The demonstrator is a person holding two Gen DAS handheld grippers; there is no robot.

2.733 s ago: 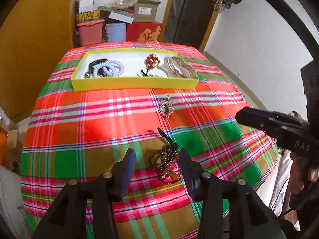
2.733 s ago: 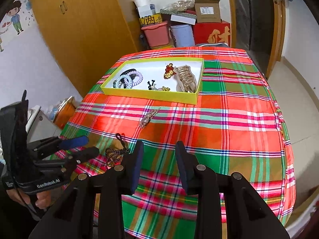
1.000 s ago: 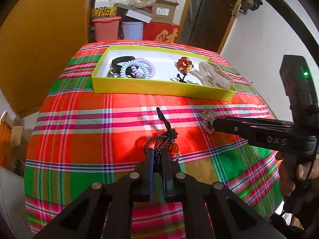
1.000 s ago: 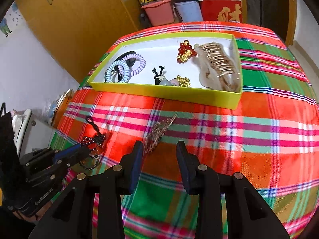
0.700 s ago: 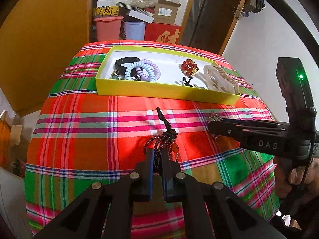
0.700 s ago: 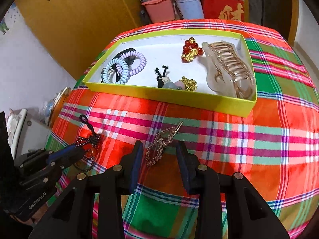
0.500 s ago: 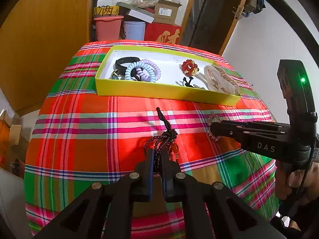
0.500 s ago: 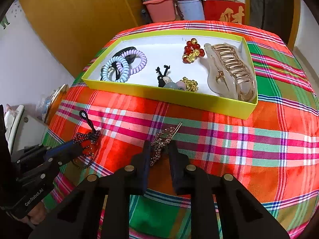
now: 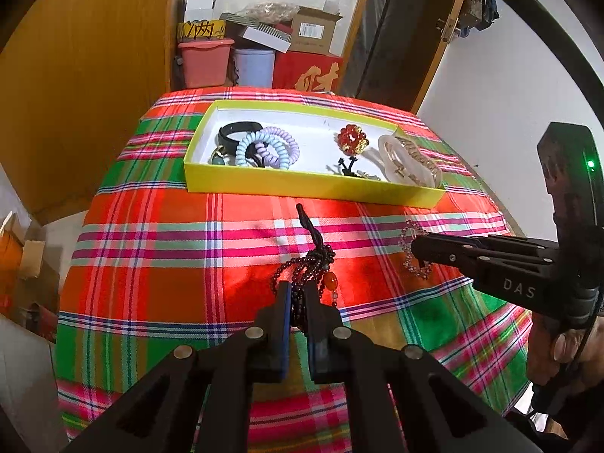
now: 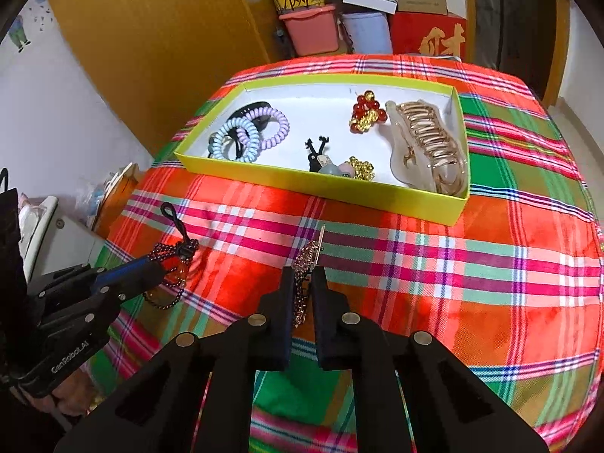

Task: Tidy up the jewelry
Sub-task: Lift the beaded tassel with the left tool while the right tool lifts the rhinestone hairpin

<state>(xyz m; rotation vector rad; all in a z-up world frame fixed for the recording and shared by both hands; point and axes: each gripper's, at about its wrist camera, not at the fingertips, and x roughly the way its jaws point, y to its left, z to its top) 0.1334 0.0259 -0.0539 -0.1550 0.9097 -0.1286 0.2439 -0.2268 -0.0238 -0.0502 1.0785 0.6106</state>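
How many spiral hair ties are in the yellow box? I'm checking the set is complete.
2, both at the left end of the yellow box: a blue spiral hair tie and a purple spiral hair tie, overlapping each other. Another could be hidden beneath them.

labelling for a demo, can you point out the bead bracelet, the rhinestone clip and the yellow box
bead bracelet [image 9: 304, 264], left wrist view, on the dark bead strands just past the fingers
rhinestone clip [image 10: 308, 255], right wrist view, on its sparkly body
yellow box [image 10: 321, 185], right wrist view, on its near wall
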